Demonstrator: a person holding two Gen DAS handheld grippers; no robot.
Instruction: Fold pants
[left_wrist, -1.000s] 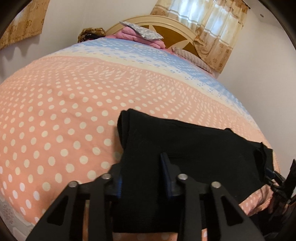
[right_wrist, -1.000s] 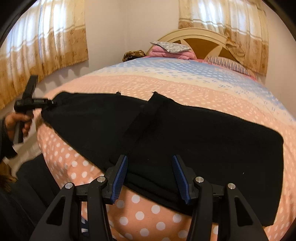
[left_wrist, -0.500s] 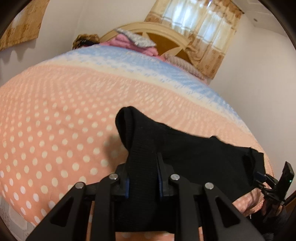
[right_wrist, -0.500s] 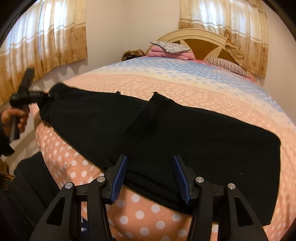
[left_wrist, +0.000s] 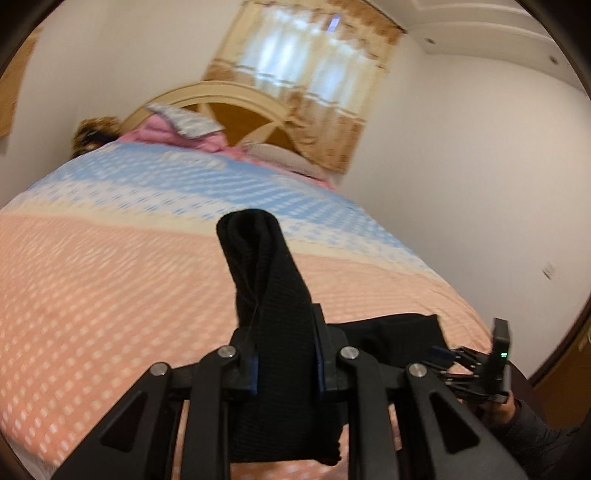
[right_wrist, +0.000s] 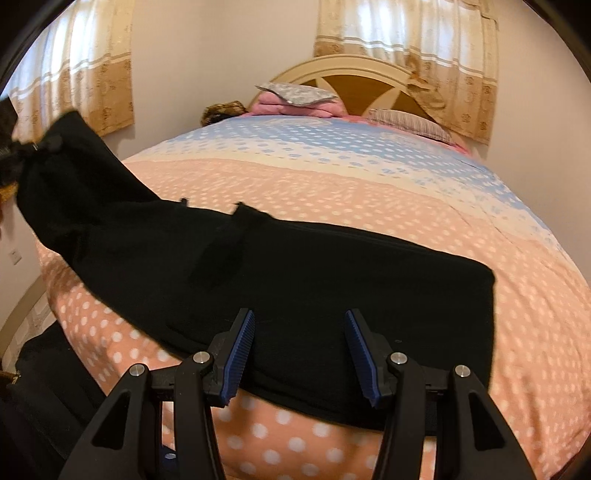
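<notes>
Black pants (right_wrist: 314, 273) lie across the near part of the bed. My left gripper (left_wrist: 284, 365) is shut on one end of the pants (left_wrist: 266, 280) and holds it lifted, the cloth sticking up between the jaws. In the right wrist view that raised end (right_wrist: 70, 158) hangs in the air at far left. My right gripper (right_wrist: 299, 354) is open, its blue pads on either side of the pants' near edge, low over the cloth. The right gripper also shows in the left wrist view (left_wrist: 476, 365) at the far end of the pants.
The bed has a pink and blue dotted cover (right_wrist: 369, 173). Pink bedding and a grey pillow (right_wrist: 295, 96) sit at the wooden headboard (right_wrist: 354, 81). Curtains (right_wrist: 74, 74) hang at left and behind. The bed's edge runs just below my right gripper.
My left gripper closed on the pants' end and lifted it up off the bed. The right gripper stayed open at the near edge.
</notes>
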